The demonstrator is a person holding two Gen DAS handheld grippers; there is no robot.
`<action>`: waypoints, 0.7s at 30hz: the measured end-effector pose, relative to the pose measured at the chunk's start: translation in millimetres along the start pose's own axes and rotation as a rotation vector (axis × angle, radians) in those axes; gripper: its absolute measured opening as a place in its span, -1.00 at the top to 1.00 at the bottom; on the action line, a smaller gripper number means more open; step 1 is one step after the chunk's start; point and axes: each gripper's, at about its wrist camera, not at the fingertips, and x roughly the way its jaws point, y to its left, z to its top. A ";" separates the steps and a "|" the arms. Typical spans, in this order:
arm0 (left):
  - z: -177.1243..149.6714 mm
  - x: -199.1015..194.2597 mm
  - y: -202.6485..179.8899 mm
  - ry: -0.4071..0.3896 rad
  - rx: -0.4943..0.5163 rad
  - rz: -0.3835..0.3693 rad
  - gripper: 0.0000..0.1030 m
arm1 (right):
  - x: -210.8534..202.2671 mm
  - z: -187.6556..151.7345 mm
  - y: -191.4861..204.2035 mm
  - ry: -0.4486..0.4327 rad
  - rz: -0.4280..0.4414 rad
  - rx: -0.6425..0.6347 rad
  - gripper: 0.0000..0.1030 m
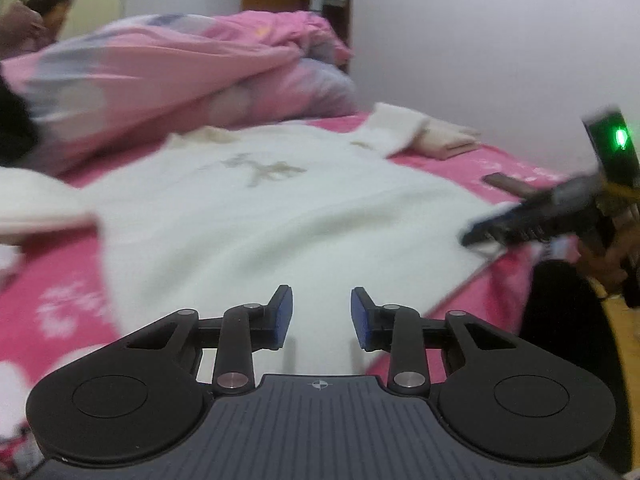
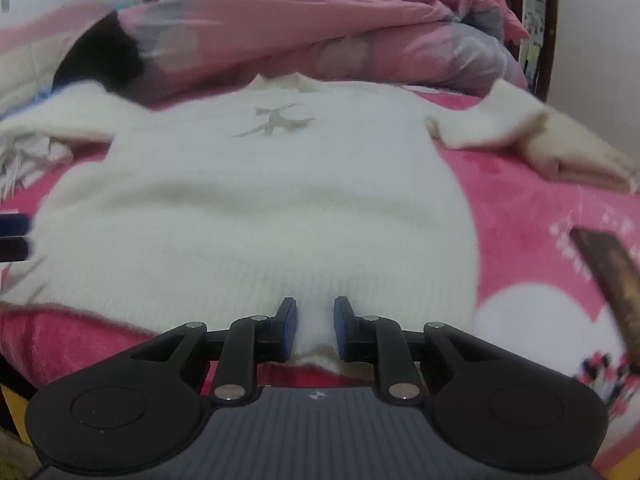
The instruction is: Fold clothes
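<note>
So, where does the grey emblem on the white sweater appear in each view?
Left wrist view: the grey emblem sits upper left of centre, on the white sweater.
Right wrist view: it lies above centre, near the collar.
Shared landmark: the pink quilt heaped behind the sweater.

Both cams are sitting low behind their claws, looking across the bed (image 1: pixel 60 312). Right one is hugging the white sweater's (image 2: pixel 256 208) hem head-on; left one is eyeing it from the side. Both are sharing the pink duvet (image 1: pixel 160 64) behind.
</note>
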 end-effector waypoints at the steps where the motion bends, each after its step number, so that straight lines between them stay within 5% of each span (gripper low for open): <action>1: -3.4 5.2 -3.3 0.007 0.003 -0.019 0.37 | -4.7 9.0 0.3 -0.018 0.007 -0.006 0.60; 4: -22.1 23.9 -6.9 0.080 0.003 -0.028 0.38 | -10.4 39.5 -2.2 -0.070 0.023 -0.010 0.60; 8: -29.7 22.6 -5.0 0.053 -0.012 -0.038 0.37 | 23.3 93.7 -21.0 -0.057 0.053 0.053 0.60; 13: -32.3 23.4 3.9 0.040 -0.044 -0.073 0.36 | 153.1 132.9 -38.4 0.275 0.162 0.132 0.62; 17: -35.3 18.9 4.5 0.024 -0.042 -0.087 0.36 | 205.4 174.1 -53.8 0.266 0.130 0.202 0.80; 21: -38.7 16.6 6.6 0.008 -0.041 -0.107 0.36 | 215.4 188.3 -53.4 0.244 0.068 0.232 0.80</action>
